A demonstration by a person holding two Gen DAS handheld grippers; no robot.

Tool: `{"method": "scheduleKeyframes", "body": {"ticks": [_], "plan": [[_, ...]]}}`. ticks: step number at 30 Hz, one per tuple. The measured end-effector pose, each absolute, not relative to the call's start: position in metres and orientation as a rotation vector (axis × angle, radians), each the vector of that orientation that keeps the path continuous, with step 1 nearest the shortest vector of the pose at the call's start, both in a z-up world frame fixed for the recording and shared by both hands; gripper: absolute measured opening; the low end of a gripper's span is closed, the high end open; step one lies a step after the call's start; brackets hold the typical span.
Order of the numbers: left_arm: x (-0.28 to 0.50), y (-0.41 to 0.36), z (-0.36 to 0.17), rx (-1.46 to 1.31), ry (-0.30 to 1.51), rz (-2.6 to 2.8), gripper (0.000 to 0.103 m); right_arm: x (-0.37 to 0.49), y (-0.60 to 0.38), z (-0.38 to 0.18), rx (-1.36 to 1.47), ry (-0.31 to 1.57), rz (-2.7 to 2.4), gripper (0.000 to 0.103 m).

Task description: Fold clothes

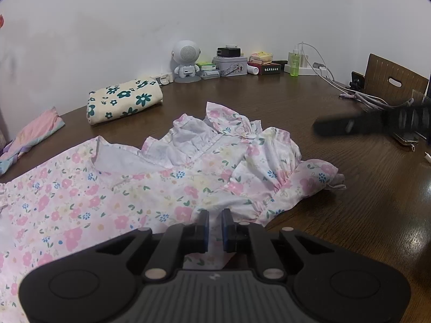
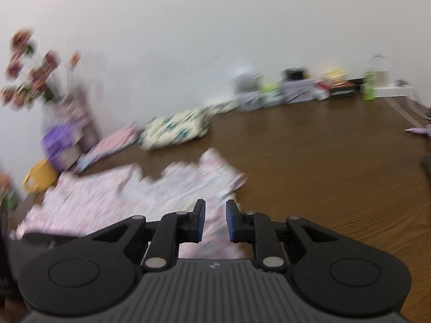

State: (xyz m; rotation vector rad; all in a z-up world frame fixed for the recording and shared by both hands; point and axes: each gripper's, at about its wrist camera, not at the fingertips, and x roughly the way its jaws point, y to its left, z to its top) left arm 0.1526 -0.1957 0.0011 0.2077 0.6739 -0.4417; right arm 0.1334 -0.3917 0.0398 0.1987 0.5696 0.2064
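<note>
Wood-grain brown table [image 1: 336, 215] carries a thin pink flowered dress [image 1: 121, 188], ruffled at the sleeves, right under the left gripper [image 1: 215, 230], whose jaws stand nearly together with cloth between them, though a firm pinch is hard to confirm. The right gripper [image 2: 215, 222] has a gap with nothing pinched. Farther back lie a folded cream flowered cloth [image 1: 124, 99] and blurred clutter along the white wall [image 1: 215, 13].

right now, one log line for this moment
left tool: shut on dress | right tool: open, holding nothing | dress: half folded on table
</note>
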Motion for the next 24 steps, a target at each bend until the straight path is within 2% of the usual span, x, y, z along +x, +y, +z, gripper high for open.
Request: {"method": "scheduleKeyframes", "body": {"ticks": [12,19,24], "plan": [[0.149,-0.195,0.004,0.194,0.678,-0.396,0.010,0.156,-0.365,0.009,0.114,0.679,0.216,0.015],[0.133,-0.198,0.023,0.169,0.559,-0.482,0.010,0.162,-0.358,0.005,0.073,0.690,0.236,0.015],[0.145,-0.210,0.016,0.141,0.629,-0.549,0.008,0.169,-0.358,0.003,0.073,0.708,0.255,0.014]]}}
